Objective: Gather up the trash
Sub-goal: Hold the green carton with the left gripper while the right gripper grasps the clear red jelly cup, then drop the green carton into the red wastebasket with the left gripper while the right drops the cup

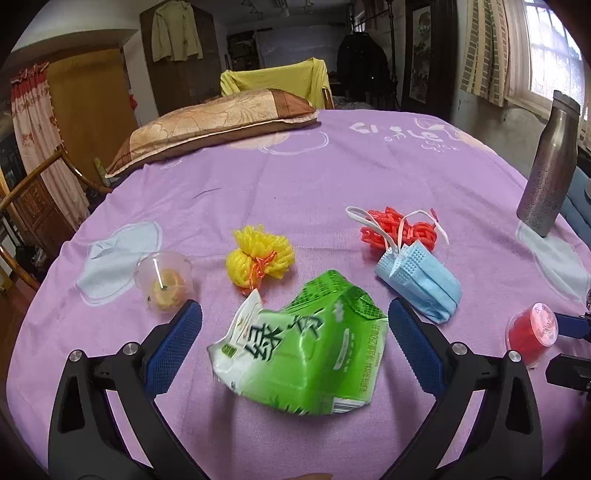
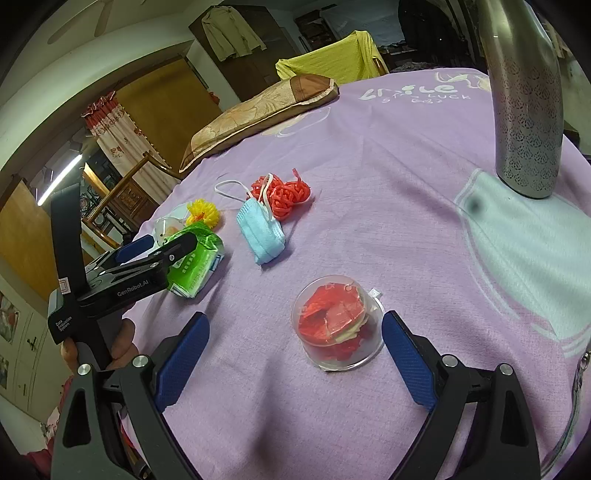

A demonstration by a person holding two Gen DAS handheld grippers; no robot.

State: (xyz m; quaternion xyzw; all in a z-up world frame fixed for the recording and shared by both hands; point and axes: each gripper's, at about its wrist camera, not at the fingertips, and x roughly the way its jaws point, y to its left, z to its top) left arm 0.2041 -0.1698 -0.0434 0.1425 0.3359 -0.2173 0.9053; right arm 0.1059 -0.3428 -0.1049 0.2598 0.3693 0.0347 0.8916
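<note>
Surface: A lilac bedsheet (image 1: 332,177) printed with pale blue patches and white lettering covers the whole working area, lightly creased.
Left gripper: The left gripper (image 1: 295,325) is spread wide, its blue-padded fingers either side of a crumpled green drink carton (image 1: 303,354); neither pad is seen pressing it, and the carton lies on the sheet.
Right gripper: The right gripper (image 2: 295,341) is likewise wide apart, flanking a clear plastic cup of red scraps (image 2: 338,326) that stands on the sheet; the right pad is just beside the cup's rim, the left pad well apart, with nothing gripped.
Other trash: A folded blue face mask (image 1: 421,284) lies partly over a tangle of red foam netting (image 1: 399,229); a yellow foam net tied with orange string (image 1: 258,256) sits near the middle; a clear cup holding a lemon slice (image 1: 166,282) stands to the left.
Hand: A person's hand (image 2: 122,343) grips the handle of the left tool, seen from the right wrist view.
Edge of sheet: A tall patterned metal flask (image 2: 524,99) stands upright on a pale blue patch at right.
Room: A brown and gold pillow (image 1: 218,129) lies at the far side, with a chair draped in yellow cloth (image 1: 277,81) behind it; a beige jacket (image 1: 177,29) hangs on a dark wardrobe, a floral curtain (image 1: 33,125) hangs at left, and a window (image 1: 550,55) with striped drapes lights the right.
</note>
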